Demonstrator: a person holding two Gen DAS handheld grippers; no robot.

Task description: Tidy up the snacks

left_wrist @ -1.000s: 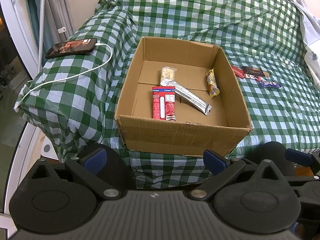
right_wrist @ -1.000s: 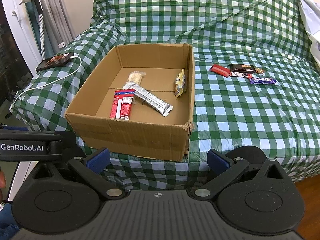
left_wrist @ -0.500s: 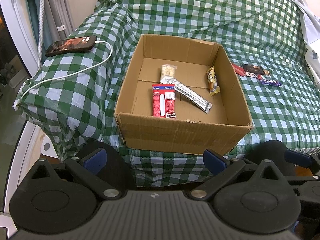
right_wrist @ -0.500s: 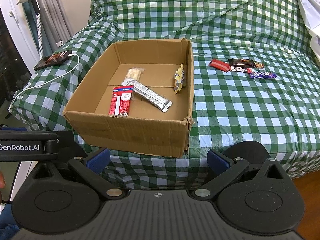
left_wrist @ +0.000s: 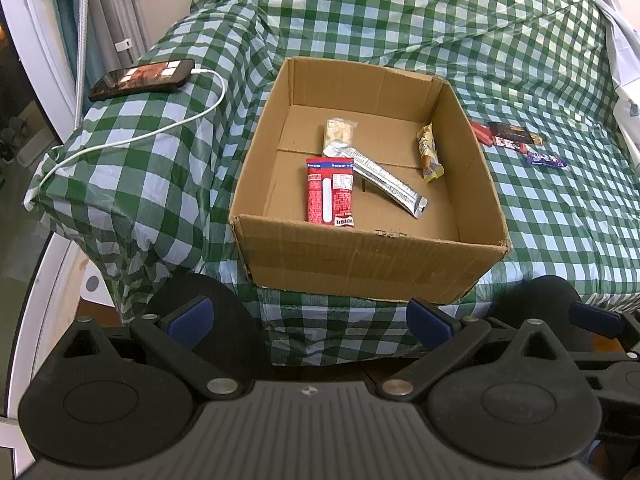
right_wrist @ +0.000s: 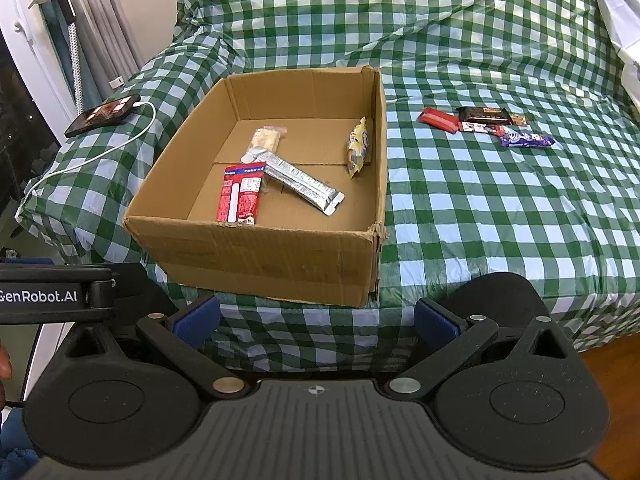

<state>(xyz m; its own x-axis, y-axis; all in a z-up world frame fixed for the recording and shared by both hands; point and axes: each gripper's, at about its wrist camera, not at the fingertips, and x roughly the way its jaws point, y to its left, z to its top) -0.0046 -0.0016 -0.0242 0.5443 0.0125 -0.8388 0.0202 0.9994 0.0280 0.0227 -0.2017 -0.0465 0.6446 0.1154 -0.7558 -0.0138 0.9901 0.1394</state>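
Left tongs (left_wrist: 307, 320): held open and empty, low before the bed edge.
Right tongs (right_wrist: 316, 320): likewise open, gripped nothing.
Box (right_wrist: 256, 256): placed at the bed corner, probably for easy reach; contained four snacks.
Loose bars (right_wrist: 486, 124): lay grouped on the bed (right_wrist: 500, 208), right of the box, probably waiting for collection.

The bed cover (right_wrist: 460, 208) is a green and white check. On it sits a plain brown cardboard box (right_wrist: 280, 260) holding a red and white packet (right_wrist: 239, 196), a silver wrapper (right_wrist: 304, 186), a pale cream pouch (right_wrist: 267, 139) and a yellow wrapper (right_wrist: 357, 147). Red (right_wrist: 437, 119), black (right_wrist: 484, 115) and purple (right_wrist: 527, 140) bars lie towards the cover's right edge
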